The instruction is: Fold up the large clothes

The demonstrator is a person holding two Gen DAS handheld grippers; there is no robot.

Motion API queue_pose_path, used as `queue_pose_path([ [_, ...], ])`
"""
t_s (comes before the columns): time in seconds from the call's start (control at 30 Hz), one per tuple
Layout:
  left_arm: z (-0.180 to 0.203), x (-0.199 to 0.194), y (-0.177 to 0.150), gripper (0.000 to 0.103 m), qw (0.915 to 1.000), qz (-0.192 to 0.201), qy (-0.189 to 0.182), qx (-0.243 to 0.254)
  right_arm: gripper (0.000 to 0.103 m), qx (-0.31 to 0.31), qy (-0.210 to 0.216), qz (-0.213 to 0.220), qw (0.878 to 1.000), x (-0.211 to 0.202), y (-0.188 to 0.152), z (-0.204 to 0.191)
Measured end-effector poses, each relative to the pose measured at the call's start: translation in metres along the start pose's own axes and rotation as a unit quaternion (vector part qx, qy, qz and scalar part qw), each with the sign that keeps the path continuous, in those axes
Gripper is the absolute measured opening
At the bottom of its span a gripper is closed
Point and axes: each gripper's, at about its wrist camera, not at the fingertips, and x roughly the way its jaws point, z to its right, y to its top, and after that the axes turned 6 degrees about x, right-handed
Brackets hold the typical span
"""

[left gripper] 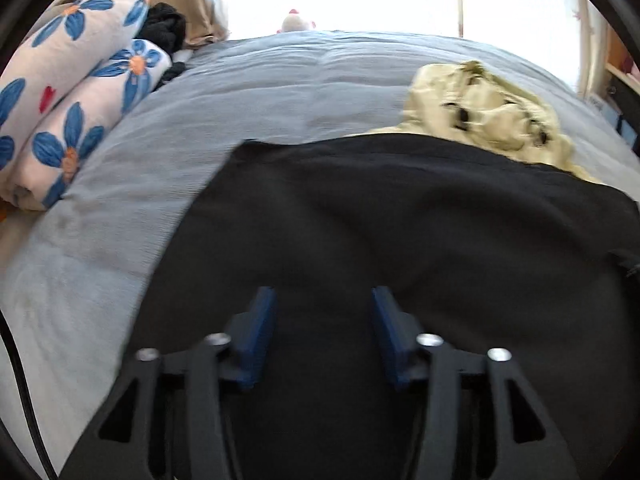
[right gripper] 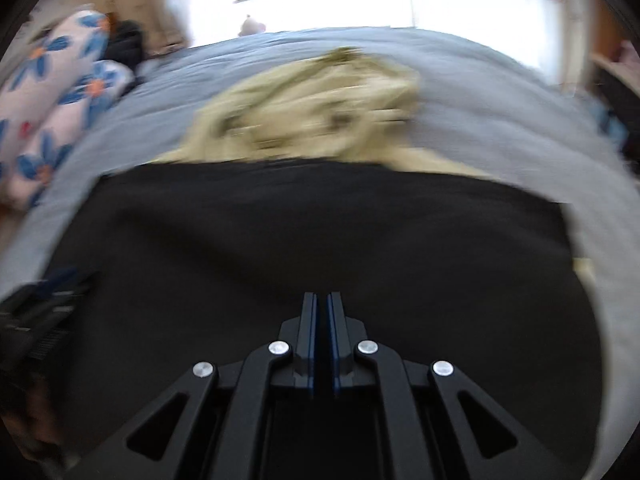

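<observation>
A large black garment (left gripper: 400, 220) lies spread flat on the grey bed cover (left gripper: 240, 92), its far edge straight. My left gripper (left gripper: 322, 294) hovers over its near part, open, with only the flat cloth showing below the gap between its blue pads (left gripper: 260, 320). In the right wrist view the same black garment (right gripper: 300, 232) fills the lower half. My right gripper (right gripper: 322, 298) is above it with its jaws shut together, and no cloth shows between them. A blurred dark shape with blue at that view's left edge (right gripper: 48, 292) looks like the other gripper.
A crumpled cream garment (left gripper: 480, 112) (right gripper: 312, 120) lies on the bed just beyond the black one, partly under its far edge. Rolled floral bedding (left gripper: 72, 80) (right gripper: 52, 100) and a dark bundle (left gripper: 164, 28) sit at far left. A bright window is behind, shelves (left gripper: 620, 64) at right.
</observation>
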Motion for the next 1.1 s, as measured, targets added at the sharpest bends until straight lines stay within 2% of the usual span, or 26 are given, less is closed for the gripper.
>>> queue_pose_path([
  [0.03, -0.01, 0.003, 0.001, 0.067, 1.0, -0.002, 0.004, -0.006, 0.0, 0.017, -0.013, 0.004, 1.0, 0.001, 0.002, 0.021],
  [0.07, -0.021, 0.007, 0.001, 0.068, 0.9999, -0.005, 0.007, -0.015, 0.0, 0.034, -0.017, 0.003, 0.999, 0.002, 0.005, 0.038],
  [0.1, -0.03, 0.011, 0.0, 0.068, 0.9997, -0.009, 0.01, -0.021, 0.0, 0.041, -0.054, 0.007, 0.998, 0.003, 0.007, 0.054],
  [0.13, -0.039, 0.016, 0.0, 0.069, 0.9994, -0.014, 0.012, -0.028, 0.002, 0.04, -0.121, 0.009, 0.992, 0.005, 0.009, 0.068],
  [0.17, -0.048, 0.019, -0.002, 0.07, 0.9991, -0.017, 0.011, -0.038, 0.004, 0.046, -0.15, 0.006, 0.988, 0.009, 0.009, 0.086],
  [0.27, -0.063, 0.024, -0.002, 0.07, 0.9982, -0.024, 0.008, -0.053, 0.003, 0.098, -0.134, -0.02, 0.986, 0.012, 0.003, 0.129],
  [0.33, -0.065, 0.023, -0.002, 0.07, 0.9982, -0.028, 0.007, -0.053, 0.003, 0.123, -0.124, -0.017, 0.984, 0.001, 0.003, 0.141],
  [0.4, -0.063, 0.016, 0.0, 0.07, 0.9979, -0.036, 0.02, -0.049, 0.003, 0.146, -0.089, -0.01, 0.985, -0.016, 0.0, 0.142],
  [0.5, -0.054, -0.008, -0.004, 0.07, 0.998, -0.036, 0.014, -0.05, 0.004, 0.15, -0.03, -0.005, 0.988, -0.044, -0.012, 0.121],
  [0.63, -0.033, -0.049, -0.021, 0.07, 0.9969, -0.031, -0.033, -0.065, 0.004, 0.123, 0.06, -0.03, 0.99, -0.064, -0.042, 0.069],
  [0.7, -0.018, -0.062, -0.035, 0.07, 0.9959, -0.04, -0.054, -0.061, 0.004, 0.101, 0.087, -0.048, 0.99, -0.067, -0.062, 0.042],
  [0.77, -0.002, -0.069, -0.052, 0.07, 0.9959, -0.054, -0.057, -0.046, 0.004, 0.087, 0.103, -0.062, 0.989, -0.067, -0.08, 0.028],
  [0.87, 0.002, -0.069, -0.076, 0.07, 0.9974, -0.06, -0.033, -0.024, 0.004, 0.061, 0.08, -0.052, 0.994, -0.066, -0.096, 0.026],
  [0.97, -0.016, -0.065, -0.085, 0.07, 0.9977, -0.053, -0.024, -0.034, 0.002, 0.069, 0.056, -0.046, 0.995, -0.066, -0.099, 0.05],
  [1.03, -0.029, -0.062, -0.087, 0.07, 0.9976, -0.053, -0.016, -0.041, 0.002, 0.081, 0.025, -0.041, 0.996, -0.067, -0.099, 0.066],
  [1.1, -0.037, -0.06, -0.086, 0.07, 0.9969, -0.056, -0.027, -0.049, 0.002, 0.096, -0.001, -0.04, 0.995, -0.071, -0.1, 0.086],
])
